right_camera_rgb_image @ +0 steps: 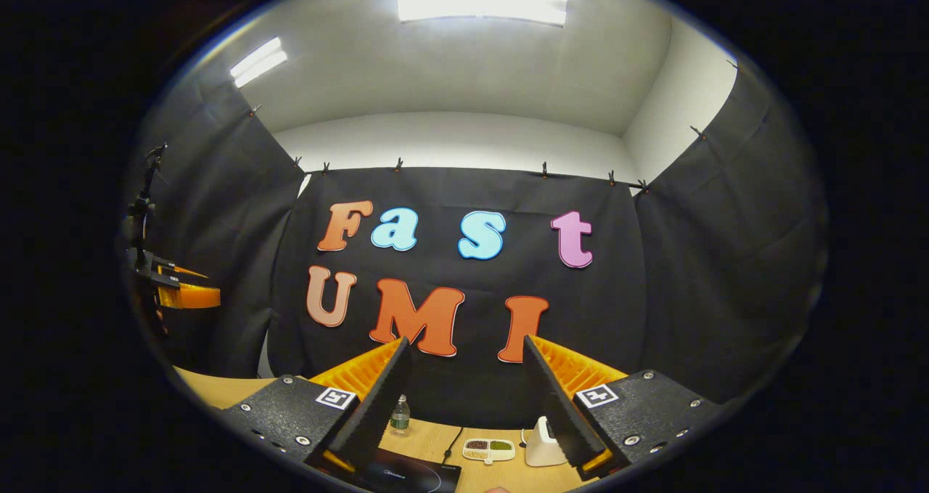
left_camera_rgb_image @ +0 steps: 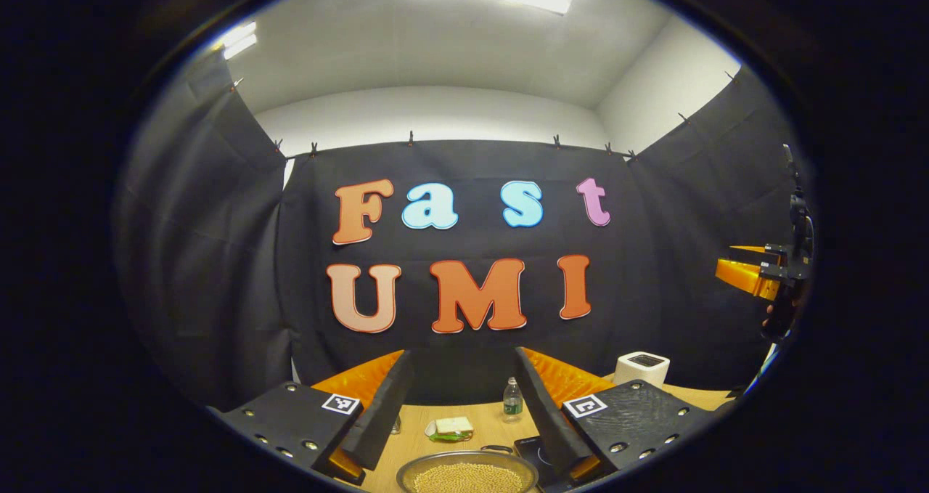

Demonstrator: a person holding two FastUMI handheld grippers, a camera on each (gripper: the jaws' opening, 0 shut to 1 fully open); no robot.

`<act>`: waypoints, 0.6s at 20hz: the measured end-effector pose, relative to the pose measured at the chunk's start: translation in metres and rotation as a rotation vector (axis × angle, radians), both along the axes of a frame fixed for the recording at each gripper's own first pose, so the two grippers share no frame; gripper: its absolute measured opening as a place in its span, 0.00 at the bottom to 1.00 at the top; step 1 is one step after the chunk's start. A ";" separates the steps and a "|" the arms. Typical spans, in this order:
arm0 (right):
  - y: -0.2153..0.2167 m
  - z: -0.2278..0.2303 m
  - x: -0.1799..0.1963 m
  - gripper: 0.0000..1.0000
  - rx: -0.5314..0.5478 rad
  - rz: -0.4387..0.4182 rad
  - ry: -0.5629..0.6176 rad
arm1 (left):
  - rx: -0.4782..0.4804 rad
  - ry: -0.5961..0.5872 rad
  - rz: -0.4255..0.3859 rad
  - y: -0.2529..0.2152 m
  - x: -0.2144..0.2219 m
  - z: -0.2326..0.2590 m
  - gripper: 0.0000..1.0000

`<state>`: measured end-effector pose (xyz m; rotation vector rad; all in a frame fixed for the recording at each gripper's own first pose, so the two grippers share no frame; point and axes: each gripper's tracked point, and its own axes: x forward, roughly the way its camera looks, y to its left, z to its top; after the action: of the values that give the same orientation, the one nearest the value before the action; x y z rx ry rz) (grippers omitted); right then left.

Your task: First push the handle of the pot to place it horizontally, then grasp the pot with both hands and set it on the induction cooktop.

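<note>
Two grippers raised, pot low on the surface

Both grippers are held high above the wooden surface (left_camera_rgb_image: 435, 414), each with its fingers spread wide apart and gripping nothing.

Left gripper view: the left gripper (left_camera_rgb_image: 464, 435) frames the bottom centre of the frame. Between its fingers, at the very bottom edge, sits the metal pot (left_camera_rgb_image: 464, 473), filled with small pale round beans. A thin dark loop, apparently part of the pot, shows at its far rim. Just to the lower right of the pot lies the black induction cooktop (left_camera_rgb_image: 533, 451), partly hidden behind the right finger. Farther back on the surface stand a small water bottle (left_camera_rgb_image: 512, 398), a shallow dish with something pale and green (left_camera_rgb_image: 450, 429) and, toward the right, a white box-shaped appliance (left_camera_rgb_image: 641, 367). The right gripper (left_camera_rgb_image: 747, 271) appears at the right edge, with a hand below it.

Right gripper view: the right gripper (right_camera_rgb_image: 464, 435) frames the bottom centre. The induction cooktop (right_camera_rgb_image: 406, 477) lies at the bottom, left of centre. Beyond it are the water bottle (right_camera_rgb_image: 398, 414), a white divided dish of grains (right_camera_rgb_image: 488, 448) and a white device (right_camera_rgb_image: 538, 446). The left gripper (right_camera_rgb_image: 185, 293) shows at the left edge.
</note>
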<state>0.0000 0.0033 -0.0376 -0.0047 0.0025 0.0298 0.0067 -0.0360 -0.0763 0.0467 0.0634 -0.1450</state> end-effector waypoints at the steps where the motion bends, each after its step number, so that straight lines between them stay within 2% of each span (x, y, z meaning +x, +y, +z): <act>1: 0.001 -0.003 0.002 0.94 0.000 0.005 0.002 | 0.004 0.026 -0.004 -0.001 0.001 -0.010 0.84; 2: 0.001 -0.004 0.003 0.94 0.000 0.009 0.003 | 0.010 0.049 -0.010 -0.004 0.000 -0.019 0.88; 3: 0.001 -0.006 0.003 0.94 0.000 0.011 0.006 | 0.017 0.074 -0.009 -0.002 0.000 -0.029 0.84; 4: 0.001 -0.008 0.003 0.94 -0.002 0.011 0.008 | 0.026 0.102 -0.011 -0.001 -0.001 -0.039 0.66; 5: 0.002 -0.012 0.004 0.94 -0.004 0.012 0.011 | 0.032 0.133 -0.023 -0.004 -0.001 -0.051 0.58; 6: 0.002 -0.018 0.005 0.94 -0.006 0.014 0.015 | 0.040 0.168 -0.040 -0.008 -0.003 -0.064 0.45; 8: 0.007 -0.035 0.004 0.94 -0.010 0.021 0.031 | 0.061 0.246 -0.063 -0.012 -0.009 -0.095 0.33; 9: 0.008 -0.042 0.001 0.94 -0.013 0.022 0.039 | 0.071 0.286 -0.068 -0.012 -0.012 -0.112 0.32; 10: 0.008 -0.048 0.001 0.94 -0.018 0.023 0.050 | 0.084 0.332 -0.068 -0.013 -0.017 -0.126 0.17; 11: 0.009 -0.052 0.000 0.94 -0.022 0.027 0.055 | 0.088 0.371 -0.078 -0.015 -0.023 -0.144 0.10; 12: 0.011 -0.054 -0.001 0.95 -0.026 0.033 0.052 | 0.097 0.410 -0.091 -0.017 -0.027 -0.158 0.12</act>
<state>-0.0011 0.0138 -0.0918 -0.0302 0.0549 0.0627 -0.0201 -0.0532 -0.2344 0.1159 0.4784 -0.2406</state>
